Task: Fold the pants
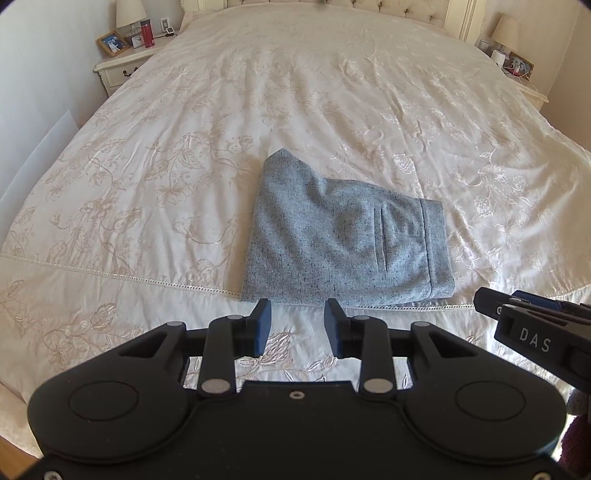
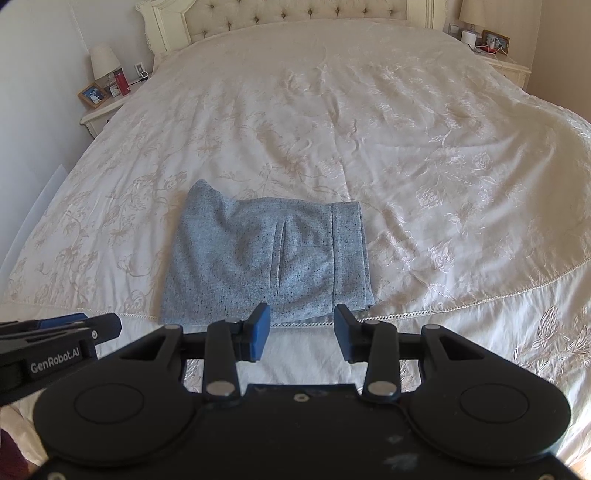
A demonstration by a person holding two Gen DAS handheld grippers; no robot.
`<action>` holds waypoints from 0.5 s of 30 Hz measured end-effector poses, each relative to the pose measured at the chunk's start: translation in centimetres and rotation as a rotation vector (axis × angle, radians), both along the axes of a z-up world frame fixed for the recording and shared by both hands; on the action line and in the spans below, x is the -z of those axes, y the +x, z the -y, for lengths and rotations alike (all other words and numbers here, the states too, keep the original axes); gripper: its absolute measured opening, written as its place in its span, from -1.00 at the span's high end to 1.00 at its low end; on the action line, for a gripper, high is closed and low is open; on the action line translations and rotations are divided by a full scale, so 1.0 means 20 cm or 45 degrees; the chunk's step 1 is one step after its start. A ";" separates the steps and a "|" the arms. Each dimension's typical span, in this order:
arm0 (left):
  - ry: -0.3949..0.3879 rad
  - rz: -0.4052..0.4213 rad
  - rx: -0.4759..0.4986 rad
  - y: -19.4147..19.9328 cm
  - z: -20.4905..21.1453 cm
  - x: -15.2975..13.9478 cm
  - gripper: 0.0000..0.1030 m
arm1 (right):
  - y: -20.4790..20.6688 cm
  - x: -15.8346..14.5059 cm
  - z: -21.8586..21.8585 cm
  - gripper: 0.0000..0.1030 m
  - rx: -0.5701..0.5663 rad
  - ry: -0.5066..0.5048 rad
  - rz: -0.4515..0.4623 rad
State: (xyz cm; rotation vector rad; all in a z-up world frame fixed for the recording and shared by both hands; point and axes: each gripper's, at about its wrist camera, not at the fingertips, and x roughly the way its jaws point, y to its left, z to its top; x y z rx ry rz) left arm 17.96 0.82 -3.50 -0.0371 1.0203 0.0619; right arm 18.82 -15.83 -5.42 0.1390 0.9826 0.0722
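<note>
The left gripper (image 1: 297,325) and the right gripper (image 2: 301,332) hang side by side over the near edge of the bed (image 1: 147,184), each with fingers apart and nothing between them. Just beyond lie the folded grey pants (image 1: 343,236) on the bedspread. Farther off, a nightstand (image 1: 118,66) carries a lamp (image 1: 129,14), a picture frame (image 1: 112,42) and a red bottle (image 1: 147,33).

Folded pants (image 1: 343,236) lie on the bedspread (image 1: 258,110) near the foot of a bed, their waistband end to the right, their near edge along the spread's trim line. The left gripper (image 1: 297,325) and the right gripper (image 2: 301,332) hang side by side just before that near edge, jaws apart, nothing between them. Behind the pants the spread runs back to the headboard (image 2: 295,14). A nightstand (image 1: 122,66) with a lamp (image 1: 129,13) stands left of the bed; another nightstand (image 2: 509,68) stands right.
</note>
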 end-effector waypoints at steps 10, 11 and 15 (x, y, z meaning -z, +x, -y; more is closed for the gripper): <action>0.002 0.032 0.004 -0.02 0.01 0.00 0.17 | 0.00 0.01 0.01 0.20 0.002 0.003 -0.005; 0.006 0.040 0.005 -0.02 0.02 0.00 0.17 | 0.00 0.01 0.02 0.20 0.005 0.003 -0.005; 0.039 0.057 0.023 -0.02 0.05 0.00 0.17 | 0.00 0.02 0.04 0.20 0.017 0.009 -0.004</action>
